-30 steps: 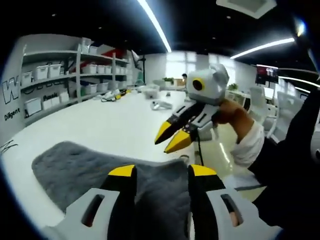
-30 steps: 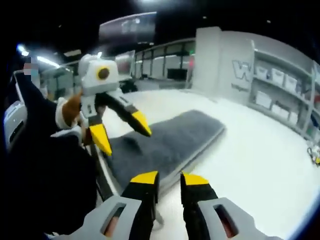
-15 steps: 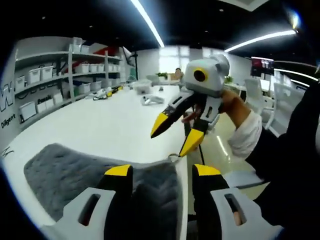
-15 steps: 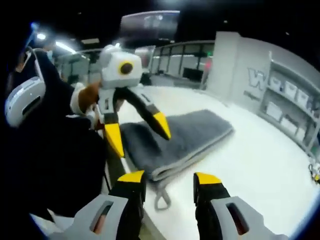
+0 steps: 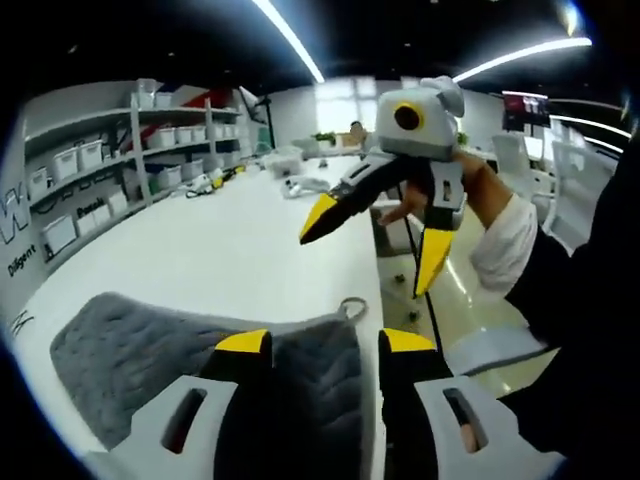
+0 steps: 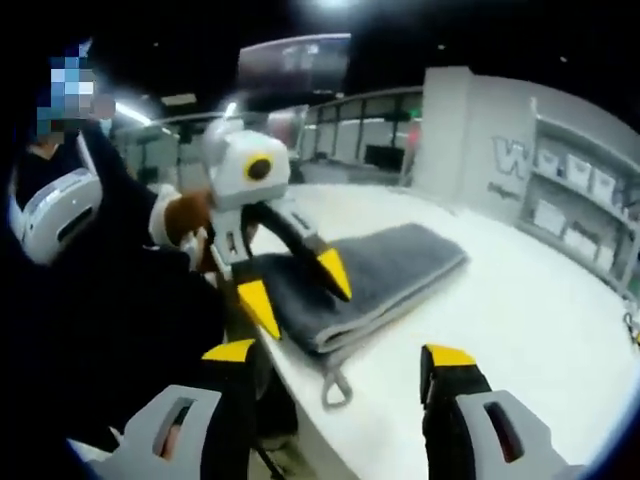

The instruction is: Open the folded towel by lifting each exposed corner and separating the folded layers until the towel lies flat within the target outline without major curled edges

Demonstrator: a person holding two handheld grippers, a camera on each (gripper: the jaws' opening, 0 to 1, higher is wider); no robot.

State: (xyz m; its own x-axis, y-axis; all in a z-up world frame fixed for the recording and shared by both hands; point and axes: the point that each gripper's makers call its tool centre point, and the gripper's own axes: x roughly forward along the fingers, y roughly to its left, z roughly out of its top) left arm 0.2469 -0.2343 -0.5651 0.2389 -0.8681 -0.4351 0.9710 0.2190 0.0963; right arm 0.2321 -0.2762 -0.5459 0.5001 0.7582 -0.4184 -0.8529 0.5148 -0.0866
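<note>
Towel [image 6: 385, 272] folded, apparently untouched

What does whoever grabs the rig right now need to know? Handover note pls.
Left gripper: open, empty, hovering over the near end of the towel.
Right gripper: open wide, empty, in the air above the table edge.
Towel: folded, grey, on the white table near its edge; hanging loop at the near corner.
Done: nothing visibly unfolded.
Left: grab the exposed corners, separate the layers, spread flat. No target outline is visible from here.
</note>
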